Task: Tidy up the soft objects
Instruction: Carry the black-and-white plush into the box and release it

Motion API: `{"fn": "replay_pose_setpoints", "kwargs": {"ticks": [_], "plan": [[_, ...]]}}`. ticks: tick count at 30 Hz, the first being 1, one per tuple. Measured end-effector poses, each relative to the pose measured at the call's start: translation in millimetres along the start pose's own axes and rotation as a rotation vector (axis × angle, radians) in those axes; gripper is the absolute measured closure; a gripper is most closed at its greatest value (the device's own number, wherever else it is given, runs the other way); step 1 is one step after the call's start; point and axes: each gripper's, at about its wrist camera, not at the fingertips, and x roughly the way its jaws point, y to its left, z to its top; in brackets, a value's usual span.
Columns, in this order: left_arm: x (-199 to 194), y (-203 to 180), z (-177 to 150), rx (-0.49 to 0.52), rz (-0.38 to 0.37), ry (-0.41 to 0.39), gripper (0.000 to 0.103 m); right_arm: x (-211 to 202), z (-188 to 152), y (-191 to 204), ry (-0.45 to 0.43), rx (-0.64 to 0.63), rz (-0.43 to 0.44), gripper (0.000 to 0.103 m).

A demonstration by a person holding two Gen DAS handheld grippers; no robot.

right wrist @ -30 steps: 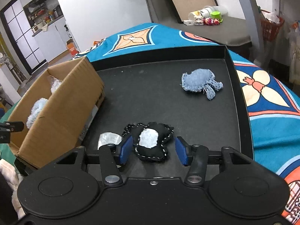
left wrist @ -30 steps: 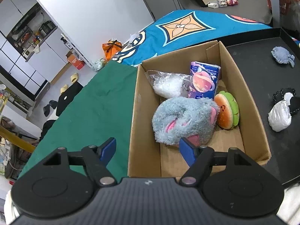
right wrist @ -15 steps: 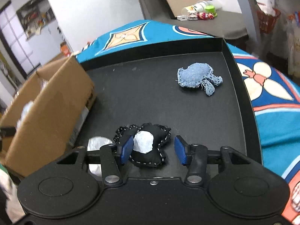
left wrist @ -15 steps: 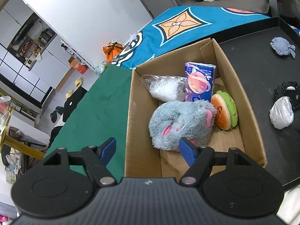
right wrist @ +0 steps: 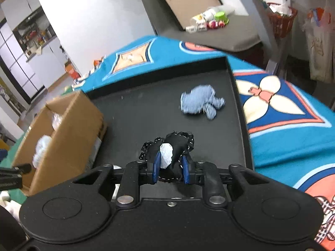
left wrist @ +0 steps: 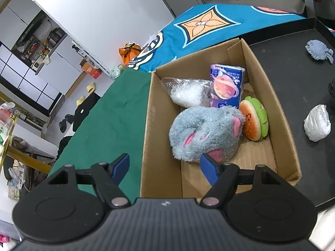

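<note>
Right gripper [right wrist: 170, 168]: fingers pinching the black soft toy [right wrist: 178, 146], the one with a white patch and white stitched edging. Only its near end is between the pads; the rest sticks out toward 12 o'clock. Toy appears lifted just clear of the black tray [right wrist: 146, 113], though contact underneath is hidden.

Left gripper [left wrist: 165, 167]: fingers spread wide, holding nothing, hanging over the near wall of the cardboard box [left wrist: 150, 125].

Box contents: grey plush mouse [left wrist: 205, 133], burger plush [left wrist: 254, 121], tissue pack [left wrist: 227, 85], clear bag [left wrist: 186, 92]. On the tray outside it: white wrapped bundle [left wrist: 317, 123], denim toy [right wrist: 200, 101] at 1 o'clock from the right gripper.

Risks, judged:
- Shallow end grip on squashy stuffing; a quick swing toward the box at 9 o'clock could let the toy slide out.
- Right view is smeared by motion, suggesting speed.
- Box wall stands high; a low carry would snag the dangling part.
- Left gripper sits near the box opening, so the two could collide.
</note>
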Motion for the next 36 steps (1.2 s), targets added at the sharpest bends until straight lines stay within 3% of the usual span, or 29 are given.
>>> {"fn": "replay_pose_setpoints", "kwargs": {"ticks": [8,18,23,36], "plan": [[-10,11,0,-0.014,0.002,-0.026,0.03,-25,14,8,-0.078,-0.016,-0.008,0.081],[-15,26,-6,-0.039,-0.017,-0.062,0.03,-49,23,44,-0.181,-0.104,0.092,0.081],[-15,33,-11,-0.054,-0.041,-0.074,0.03,-50,24,67,-0.194,-0.193,0.108,0.081],[-15,60,-31,-0.16,-0.145,-0.127,0.033,-49,22,121,-0.209,-0.282,0.18,0.081]]}}
